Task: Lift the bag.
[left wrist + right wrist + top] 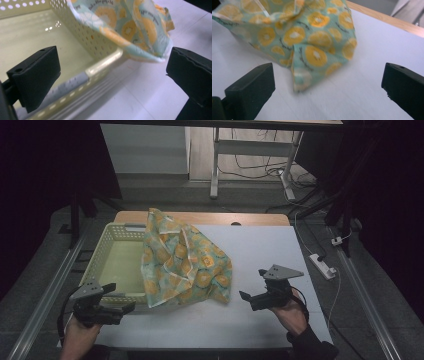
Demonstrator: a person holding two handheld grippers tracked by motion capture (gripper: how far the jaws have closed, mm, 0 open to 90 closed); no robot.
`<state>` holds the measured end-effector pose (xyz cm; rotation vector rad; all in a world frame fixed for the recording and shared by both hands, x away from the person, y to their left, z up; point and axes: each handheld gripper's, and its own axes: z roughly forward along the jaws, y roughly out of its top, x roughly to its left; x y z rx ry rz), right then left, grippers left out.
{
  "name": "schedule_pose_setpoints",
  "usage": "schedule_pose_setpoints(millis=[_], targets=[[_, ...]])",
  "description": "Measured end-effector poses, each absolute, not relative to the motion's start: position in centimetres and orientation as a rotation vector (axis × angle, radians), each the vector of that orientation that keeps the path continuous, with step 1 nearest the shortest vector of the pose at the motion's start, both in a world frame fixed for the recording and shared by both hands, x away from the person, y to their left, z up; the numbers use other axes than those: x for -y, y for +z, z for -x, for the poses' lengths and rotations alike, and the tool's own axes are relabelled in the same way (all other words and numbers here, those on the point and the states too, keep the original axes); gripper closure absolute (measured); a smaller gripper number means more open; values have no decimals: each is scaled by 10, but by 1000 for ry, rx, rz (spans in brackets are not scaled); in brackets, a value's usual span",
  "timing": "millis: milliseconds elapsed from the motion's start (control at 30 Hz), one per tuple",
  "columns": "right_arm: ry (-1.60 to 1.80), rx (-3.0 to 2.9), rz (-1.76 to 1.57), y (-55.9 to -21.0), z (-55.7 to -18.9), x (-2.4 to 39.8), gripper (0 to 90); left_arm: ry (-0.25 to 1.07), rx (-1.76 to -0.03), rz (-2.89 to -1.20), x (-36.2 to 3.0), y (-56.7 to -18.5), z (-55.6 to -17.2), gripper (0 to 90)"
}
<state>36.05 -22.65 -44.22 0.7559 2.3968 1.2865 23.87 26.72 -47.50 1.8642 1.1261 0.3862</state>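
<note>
A green cloth printed with orange fruit slices (185, 262) hangs over the right wall of a pale yellow perforated basket (105, 245) and spreads onto the white table. My left gripper (122, 300) is open by the basket's near right corner; its jaws frame the basket rim (100, 68) and the cloth's hanging edge (140, 27). Off to the cloth's right, my right gripper (252, 287) is open, a short gap away, its jaws wide apart and aimed at the cloth's corner (312, 55). Neither holds anything.
The white table top (260, 255) has free room to the right of and in front of the cloth. Its wooden far edge (250, 218) shows behind. A power strip (322, 266) and cables lie on the floor at the right.
</note>
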Motion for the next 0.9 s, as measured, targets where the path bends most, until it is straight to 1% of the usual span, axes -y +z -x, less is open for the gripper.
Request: schedule_pose_setpoints(millis=[400, 500, 567, 800, 900], targets=[[1243, -2319, -913, -463, -328, 273, 0, 406, -1180, -1890, -275, -494, -215, 0], [1228, -2310, -946, -469, -321, 282, 0, 370, -1183, -1882, -279, -500, -211, 0], [1219, -2310, -971, -474, -317, 288, 0, 369, -1198, -1890, -280, -505, -208, 0], [1171, -2323, -1050, -489, -306, 307, 0, 357, -1248, -1940, -282, -519, -203, 0], [1136, -2339, -1071, -495, -302, 311, 0, 373, -1267, -1949, -281, -519, -202, 0]])
